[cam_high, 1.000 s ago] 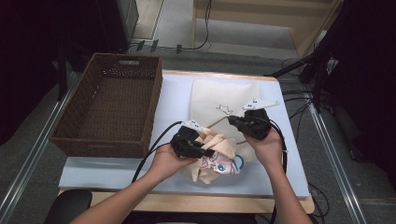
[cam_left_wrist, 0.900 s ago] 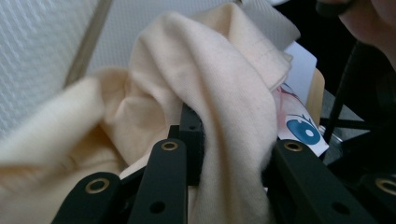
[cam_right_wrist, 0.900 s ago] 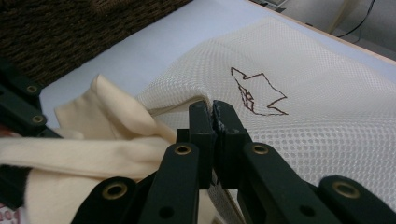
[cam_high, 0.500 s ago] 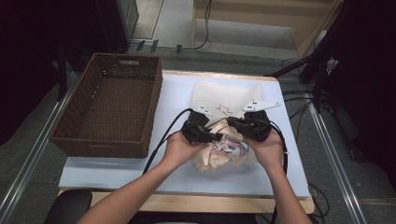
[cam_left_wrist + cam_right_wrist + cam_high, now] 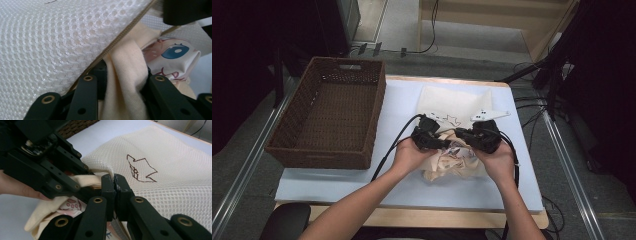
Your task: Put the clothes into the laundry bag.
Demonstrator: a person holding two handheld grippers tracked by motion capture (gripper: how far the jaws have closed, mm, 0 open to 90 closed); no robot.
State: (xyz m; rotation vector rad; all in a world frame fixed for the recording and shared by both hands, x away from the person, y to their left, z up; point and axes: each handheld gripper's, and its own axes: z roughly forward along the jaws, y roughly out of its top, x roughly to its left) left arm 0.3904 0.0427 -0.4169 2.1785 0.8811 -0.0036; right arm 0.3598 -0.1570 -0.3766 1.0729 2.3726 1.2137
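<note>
Cloth fills the middle of the light blue table mat [image 5: 337,185]: a cream garment printed with cartoon figures [image 5: 452,162] lies crumpled at the mouth of a white mesh laundry bag with a brown star-like outline drawn on it [image 5: 457,102]. The bag lies flat on the far half of the mat, and the garment sits just at its near edge, between the person's two hands.

The left gripper [image 5: 432,141] has a fold of the cream garment between its jaws; they have just been opening a little, and in the left gripper view the fabric [image 5: 125,82] runs up between them under the bag's zipped edge [image 5: 50,37]. The right gripper [image 5: 477,139] stands just beside it, jaws pressed tight together on the rim of the mesh bag [image 5: 155,170], as the right gripper view shows [image 5: 114,187].

A dark brown woven wicker basket [image 5: 362,120] stands on the left of the table, well apart from both hands.
</note>
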